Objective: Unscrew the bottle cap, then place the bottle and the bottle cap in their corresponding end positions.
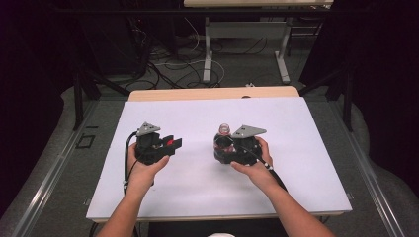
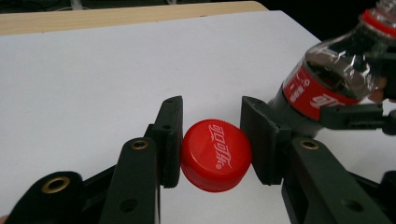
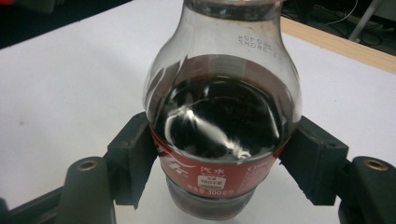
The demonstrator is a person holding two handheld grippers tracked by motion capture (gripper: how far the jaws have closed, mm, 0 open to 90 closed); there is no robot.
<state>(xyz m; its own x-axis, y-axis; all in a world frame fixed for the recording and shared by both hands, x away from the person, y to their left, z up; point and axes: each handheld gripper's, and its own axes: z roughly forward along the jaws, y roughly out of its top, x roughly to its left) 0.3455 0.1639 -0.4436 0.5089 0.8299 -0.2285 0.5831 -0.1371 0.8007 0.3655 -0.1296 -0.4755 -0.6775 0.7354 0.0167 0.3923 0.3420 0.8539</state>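
Note:
A small cola bottle (image 3: 219,135) with dark liquid and a red label stands on the white sheet, its neck without a cap. My right gripper (image 3: 219,163) is shut on the bottle at the label, one jaw on each side. In the high view the bottle (image 1: 223,139) sits just left of the right gripper (image 1: 232,148). My left gripper (image 2: 212,144) is shut on a red bottle cap (image 2: 215,155), which is held sideways above the sheet. In the high view the left gripper (image 1: 173,144) holds the cap (image 1: 170,142) apart from the bottle, to its left. The bottle (image 2: 336,79) appears tilted at the right of the left gripper view.
A white sheet (image 1: 207,113) covers the wooden table (image 1: 212,93). Beyond the far edge are a floor with cables (image 1: 173,69) and the legs of another table (image 1: 207,54). Dark stands flank both sides.

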